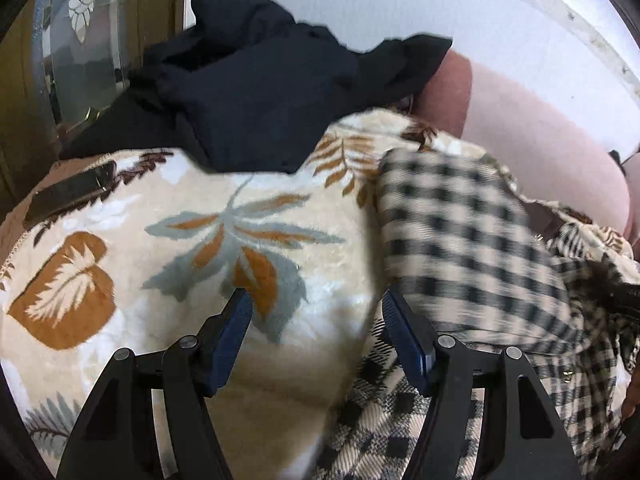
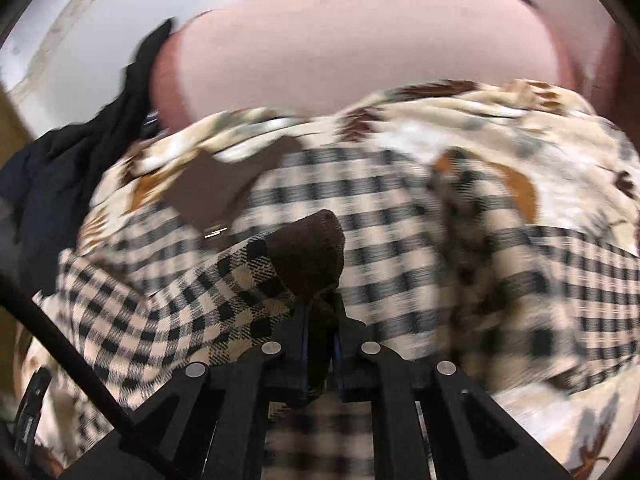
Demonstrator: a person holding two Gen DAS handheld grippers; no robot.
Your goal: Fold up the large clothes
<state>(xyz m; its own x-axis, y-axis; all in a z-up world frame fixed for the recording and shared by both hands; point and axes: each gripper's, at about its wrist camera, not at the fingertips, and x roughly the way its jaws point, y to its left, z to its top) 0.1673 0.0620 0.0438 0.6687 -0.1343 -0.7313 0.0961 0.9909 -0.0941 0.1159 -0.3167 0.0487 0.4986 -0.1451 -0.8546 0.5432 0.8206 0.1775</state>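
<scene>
A black-and-cream checked garment (image 1: 460, 232) with a brown cuff and collar lies on a leaf-patterned blanket (image 1: 132, 240). My left gripper (image 1: 316, 312) is open and empty, over the blanket at the garment's left edge. My right gripper (image 2: 320, 320) is shut on the garment's brown cuff (image 2: 310, 252), holding the checked sleeve (image 2: 208, 292) above the garment's body (image 2: 400, 216). The right view is blurred by motion.
A pile of black clothes (image 1: 256, 96) lies at the back left of the blanket. A dark phone-like object (image 1: 68, 196) rests at the left. A pink sofa backrest (image 2: 360, 48) rises behind. A glass-fronted cabinet (image 1: 80, 40) stands far left.
</scene>
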